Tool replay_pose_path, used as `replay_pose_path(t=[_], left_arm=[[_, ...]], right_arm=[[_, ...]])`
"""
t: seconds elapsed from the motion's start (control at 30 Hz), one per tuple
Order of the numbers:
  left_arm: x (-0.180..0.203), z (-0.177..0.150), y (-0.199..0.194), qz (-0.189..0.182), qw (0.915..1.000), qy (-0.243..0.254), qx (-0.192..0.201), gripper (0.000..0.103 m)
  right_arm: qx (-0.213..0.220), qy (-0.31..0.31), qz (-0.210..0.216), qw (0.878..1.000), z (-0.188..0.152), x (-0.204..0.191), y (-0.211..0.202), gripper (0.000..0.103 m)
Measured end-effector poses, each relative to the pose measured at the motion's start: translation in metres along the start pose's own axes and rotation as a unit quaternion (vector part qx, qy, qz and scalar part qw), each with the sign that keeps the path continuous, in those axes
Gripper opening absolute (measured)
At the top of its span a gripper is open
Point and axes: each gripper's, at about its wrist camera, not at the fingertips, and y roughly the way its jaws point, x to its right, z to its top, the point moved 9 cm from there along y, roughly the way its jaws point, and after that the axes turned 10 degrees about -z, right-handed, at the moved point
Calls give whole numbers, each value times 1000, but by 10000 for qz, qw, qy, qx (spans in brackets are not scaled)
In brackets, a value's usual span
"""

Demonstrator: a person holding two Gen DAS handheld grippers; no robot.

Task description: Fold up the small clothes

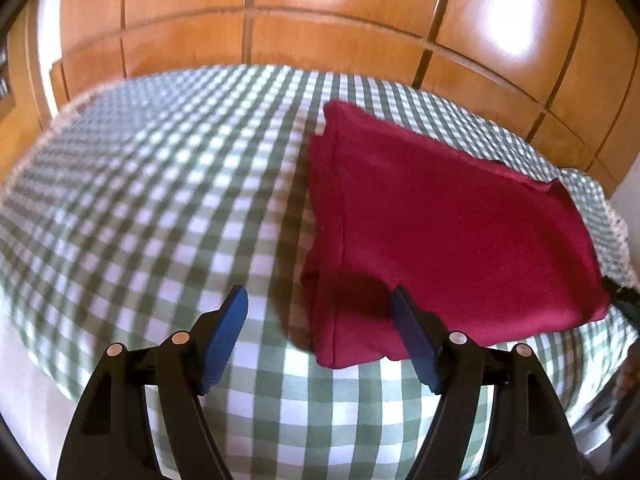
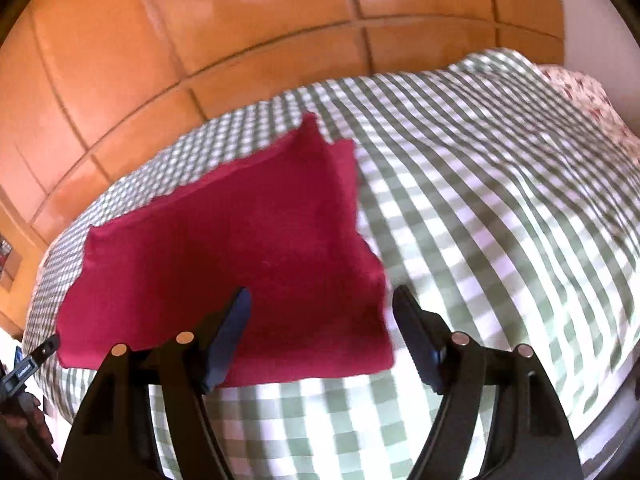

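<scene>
A dark red garment (image 1: 448, 232) lies folded flat on a bed with a green-and-white checked cover (image 1: 160, 200). In the left wrist view my left gripper (image 1: 320, 300) hovers over the garment's near left corner, its blue pads wide apart and nothing between them. The right wrist view shows the same garment (image 2: 240, 248) from the other side. There my right gripper (image 2: 322, 300) is open above the near right corner, with cloth below the gap but the pads not pressing on it. The tip of the left gripper (image 2: 44, 346) shows at the left edge.
A wall of glossy orange-brown wooden wardrobe panels (image 1: 320, 20) stands behind the bed. A floral pillow (image 2: 580, 96) lies at the far right of the checked cover (image 2: 500, 200). The bed's near edge runs just under both grippers.
</scene>
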Motion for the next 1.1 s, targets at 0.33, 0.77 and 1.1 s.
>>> replay_pose_path(t=[0.33,0.77,1.1], left_arm=[[8,-12,9,-529,9984,-50,-181,32],[22,-6,-45,-545,9972,370,358,50],[40,-26,4,-425,9966,627,-327,50]], right_arm=[[-116,23,-3,9999,-7,16,4,8],[501,-333,-185,9980,7,4,-35,41],[-322,-450,229,9982,-35,-21,8,55]])
